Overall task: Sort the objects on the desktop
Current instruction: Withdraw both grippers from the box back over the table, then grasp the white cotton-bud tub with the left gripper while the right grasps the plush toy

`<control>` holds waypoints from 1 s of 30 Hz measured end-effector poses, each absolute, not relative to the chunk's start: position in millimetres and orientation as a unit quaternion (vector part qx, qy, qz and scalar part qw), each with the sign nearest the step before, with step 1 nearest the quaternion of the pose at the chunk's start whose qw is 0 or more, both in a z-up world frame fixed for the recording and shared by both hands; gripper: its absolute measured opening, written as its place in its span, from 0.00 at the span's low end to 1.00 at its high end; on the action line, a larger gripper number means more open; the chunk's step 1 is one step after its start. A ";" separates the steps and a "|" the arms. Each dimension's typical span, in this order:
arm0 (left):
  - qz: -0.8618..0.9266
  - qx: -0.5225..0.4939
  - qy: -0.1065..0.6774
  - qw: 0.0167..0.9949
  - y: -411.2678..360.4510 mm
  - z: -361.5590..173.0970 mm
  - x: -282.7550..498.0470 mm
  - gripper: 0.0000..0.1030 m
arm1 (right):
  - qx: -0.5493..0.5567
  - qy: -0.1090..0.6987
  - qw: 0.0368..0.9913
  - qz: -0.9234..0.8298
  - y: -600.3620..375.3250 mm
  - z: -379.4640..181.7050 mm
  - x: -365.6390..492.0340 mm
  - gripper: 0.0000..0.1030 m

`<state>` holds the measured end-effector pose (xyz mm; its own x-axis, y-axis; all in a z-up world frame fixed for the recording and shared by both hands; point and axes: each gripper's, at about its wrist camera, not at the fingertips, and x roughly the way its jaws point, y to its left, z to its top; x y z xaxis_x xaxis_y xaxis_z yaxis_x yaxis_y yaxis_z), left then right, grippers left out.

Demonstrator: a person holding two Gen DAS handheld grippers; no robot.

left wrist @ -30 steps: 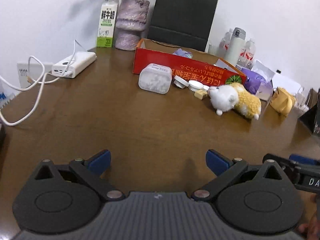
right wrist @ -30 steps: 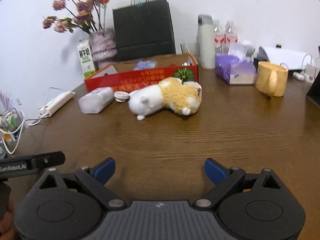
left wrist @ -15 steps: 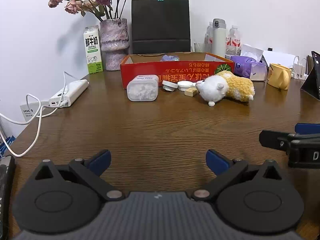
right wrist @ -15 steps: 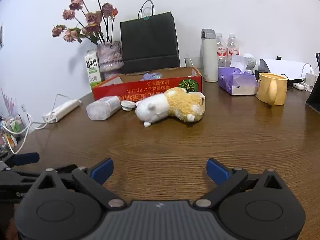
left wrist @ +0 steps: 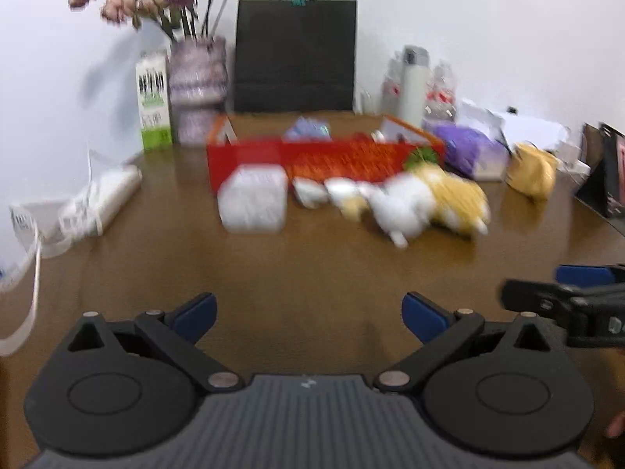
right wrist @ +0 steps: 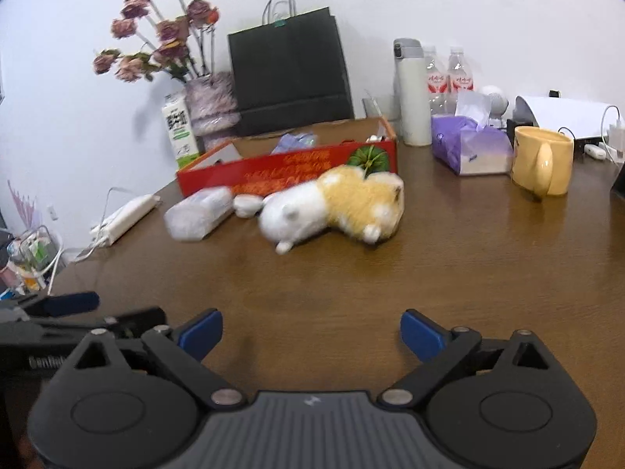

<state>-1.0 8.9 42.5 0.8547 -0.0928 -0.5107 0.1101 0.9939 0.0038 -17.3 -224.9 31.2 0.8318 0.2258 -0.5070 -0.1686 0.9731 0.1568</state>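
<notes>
A white and yellow plush toy [right wrist: 336,205] [left wrist: 425,201] lies on the brown table in front of a red cardboard box [right wrist: 289,168] [left wrist: 324,160]. Left of it lie a clear plastic box of white pieces [left wrist: 253,203] [right wrist: 199,213] and small white lids [left wrist: 312,192] [right wrist: 247,204]. My left gripper [left wrist: 308,314] is open over bare table, well short of these objects. My right gripper [right wrist: 311,334] is wide, its jaws closing slightly, with nothing between them. Each gripper shows at the edge of the other's view.
At the back stand a vase of dried flowers [right wrist: 209,101], a milk carton [right wrist: 179,133], a black paper bag [right wrist: 291,70], a thermos [right wrist: 408,90] and water bottles. A purple tissue pack [right wrist: 470,144] and yellow mug [right wrist: 541,160] are right. A white power strip [left wrist: 103,199] with cables lies left.
Both views have shifted toward the objects, which look nearer now. The left view rolled level after the first frame and is blurred now. Both grippers stay empty.
</notes>
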 end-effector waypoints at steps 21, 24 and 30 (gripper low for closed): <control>-0.011 -0.027 0.276 0.961 40.0 29.5 145.3 0.65 | -0.011 0.256 0.960 0.113 -209.2 23.8 60.8 0.45; -0.006 -0.010 0.283 0.959 36.0 33.1 117.0 0.65 | -0.018 0.256 0.961 0.101 -208.2 28.8 22.9 0.45; -0.042 -0.031 0.283 0.958 30.6 35.0 26.4 0.66 | -0.087 0.250 0.957 0.117 -218.7 36.0 -42.9 0.45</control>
